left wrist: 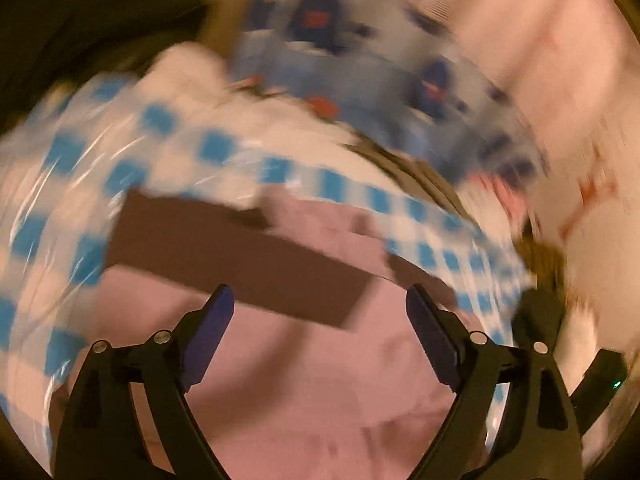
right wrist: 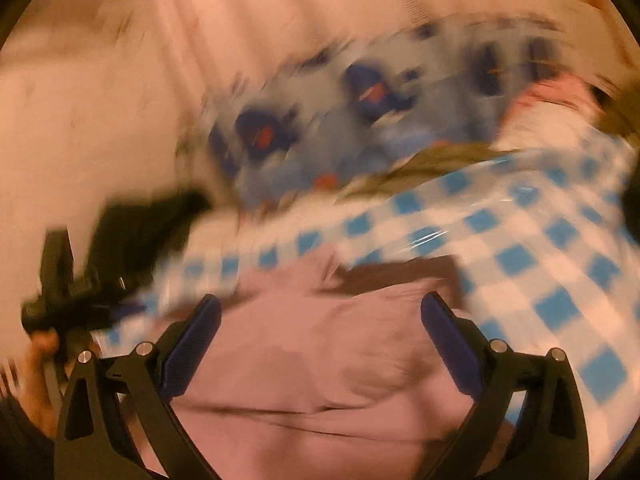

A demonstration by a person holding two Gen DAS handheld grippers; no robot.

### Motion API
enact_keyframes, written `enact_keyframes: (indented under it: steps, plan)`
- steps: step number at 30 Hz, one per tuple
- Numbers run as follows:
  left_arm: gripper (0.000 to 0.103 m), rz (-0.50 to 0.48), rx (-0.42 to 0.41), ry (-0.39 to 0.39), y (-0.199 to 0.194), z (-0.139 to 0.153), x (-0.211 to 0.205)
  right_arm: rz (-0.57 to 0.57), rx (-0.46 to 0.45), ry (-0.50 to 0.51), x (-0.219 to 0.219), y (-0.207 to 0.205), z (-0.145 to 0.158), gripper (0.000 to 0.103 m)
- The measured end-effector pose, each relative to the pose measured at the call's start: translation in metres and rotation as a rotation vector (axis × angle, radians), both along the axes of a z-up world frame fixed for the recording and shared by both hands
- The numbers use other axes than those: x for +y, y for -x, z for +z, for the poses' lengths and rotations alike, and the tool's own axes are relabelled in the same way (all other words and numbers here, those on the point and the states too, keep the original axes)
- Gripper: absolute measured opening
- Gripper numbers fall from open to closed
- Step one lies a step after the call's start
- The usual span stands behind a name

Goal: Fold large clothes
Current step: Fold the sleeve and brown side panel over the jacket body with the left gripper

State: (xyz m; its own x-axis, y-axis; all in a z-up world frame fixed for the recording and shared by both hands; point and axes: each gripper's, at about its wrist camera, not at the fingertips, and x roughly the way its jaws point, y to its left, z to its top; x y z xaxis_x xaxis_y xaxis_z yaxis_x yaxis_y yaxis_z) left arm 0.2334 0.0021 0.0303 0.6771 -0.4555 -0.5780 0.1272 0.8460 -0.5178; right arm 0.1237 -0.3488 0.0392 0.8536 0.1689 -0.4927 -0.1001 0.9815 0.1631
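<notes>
Both claws hang spread wide and carry nothing. Left claw (left wrist: 320, 312): blue pads well apart, only cloth visible through the gap. Right claw (right wrist: 320, 320): same, pads parted, nothing pinched.

Heavy motion blur in both views, so I read edges loosely.

Task's thing: a pink garment (left wrist: 312, 392), lying directly below and ahead of each claw. It fills the lower middle of both wrist views, spread on a blue-and-white checked cloth (left wrist: 168, 168) that seems to cover the counter. In the right view the pink garment (right wrist: 320, 360) shows a crease running across, side to side between the fingers.

A dark brown band (left wrist: 240, 264) marks the garment's far edge. From the left claw it sits just beyond the fingertips, running crosswise and sloping down toward my right. From the right claw the same band (right wrist: 404, 276) lies ahead and slightly right, also crosswise.

My reading: the garment's long axis runs side to side across both claws, not away from them. That banded edge is the likely line to take.

Left claw looks nearer the band; its tips almost reach it. Right claw sits further back over the body of the cloth.

Beyond the checked cloth: blue patterned fabric (right wrist: 340, 120), well apart from the work. The left rig (right wrist: 72, 280) shows at the right view's left edge.
</notes>
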Motion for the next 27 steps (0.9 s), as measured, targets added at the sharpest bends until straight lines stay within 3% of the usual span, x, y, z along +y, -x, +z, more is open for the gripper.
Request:
enact_keyframes:
  steps: [3, 4, 6, 8, 10, 13, 15, 17, 19, 20, 21, 24, 27]
  plan:
    - [0.084, 0.033, 0.093, -0.013, -0.017, -0.046, 0.026, -0.039, 0.164, 0.14, 0.009, -0.048, -0.034, 0.096]
    - [0.084, 0.02, 0.115, -0.016, -0.02, -0.062, 0.03, -0.071, 0.261, 0.16, -0.002, -0.064, -0.062, 0.096]
    - [0.084, -0.055, 0.144, -0.044, -0.025, -0.09, 0.026, -0.036, 0.356, 0.094, -0.021, -0.074, -0.102, 0.096]
    - [0.084, -0.078, 0.125, -0.172, -0.019, -0.09, 0.012, -0.037, 0.353, 0.136, -0.017, -0.068, -0.098, 0.096]
    - [0.084, -0.07, 0.111, -0.235, -0.014, -0.077, 0.007, -0.041, 0.318, 0.15, -0.014, -0.062, -0.081, 0.096]
    - [0.084, -0.065, -0.017, -0.219, -0.001, -0.039, 0.013, -0.041, 0.154, 0.144, -0.012, -0.052, -0.04, 0.096]
    - [0.086, -0.025, -0.071, -0.242, -0.005, -0.022, 0.016, -0.065, 0.145, 0.139, -0.014, -0.064, -0.03, 0.096]
    - [0.087, 0.007, -0.036, -0.206, -0.02, -0.026, 0.024, -0.108, 0.206, 0.153, -0.02, -0.084, -0.041, 0.096]
    - [0.087, 0.019, 0.071, -0.157, -0.039, -0.051, 0.032, -0.144, 0.345, 0.187, -0.03, -0.113, -0.08, 0.096]
    - [0.087, 0.011, 0.128, -0.139, -0.05, -0.067, 0.034, -0.118, 0.414, 0.154, -0.038, -0.122, -0.104, 0.097]
    - [0.087, -0.009, 0.167, -0.134, -0.057, -0.084, 0.033, -0.109, 0.416, 0.109, -0.045, -0.124, -0.111, 0.097]
    - [0.087, -0.015, 0.154, -0.29, -0.049, -0.092, 0.015, -0.099, 0.425, 0.126, -0.045, -0.119, -0.097, 0.097]
    - [0.087, -0.037, 0.131, -0.262, -0.029, -0.072, 0.027, -0.051, 0.377, 0.019, -0.063, -0.096, -0.071, 0.097]
